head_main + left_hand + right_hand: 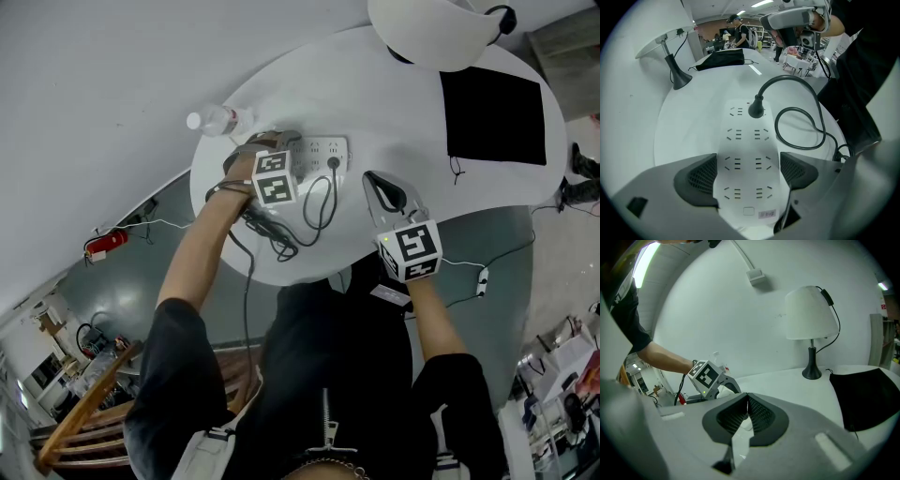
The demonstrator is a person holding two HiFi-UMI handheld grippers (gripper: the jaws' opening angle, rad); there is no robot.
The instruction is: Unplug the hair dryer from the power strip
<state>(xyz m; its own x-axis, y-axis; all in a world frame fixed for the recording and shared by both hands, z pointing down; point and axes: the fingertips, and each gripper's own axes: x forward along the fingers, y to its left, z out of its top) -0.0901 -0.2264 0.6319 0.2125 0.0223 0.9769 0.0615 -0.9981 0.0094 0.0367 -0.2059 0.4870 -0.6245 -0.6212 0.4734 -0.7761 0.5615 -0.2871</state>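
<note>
A white power strip (325, 149) (745, 154) lies on the round white table (422, 187). A black plug (333, 163) (756, 108) sits in one of its sockets. The plug's black cord (319, 202) (806, 117) loops across the table and drops over the near edge. The hair dryer itself is not clearly in view. My left gripper (281, 145) (747, 171) is shut on the strip's left end, one pad on each long side. To the right of the strip, my right gripper (372, 178) (747, 399) is shut and holds nothing.
At the table's far side stands a white lamp (441, 28) (811, 315). A black cloth (494, 114) (865, 397) lies at the right. A clear water bottle (220, 120) lies near the left edge, beyond the strip.
</note>
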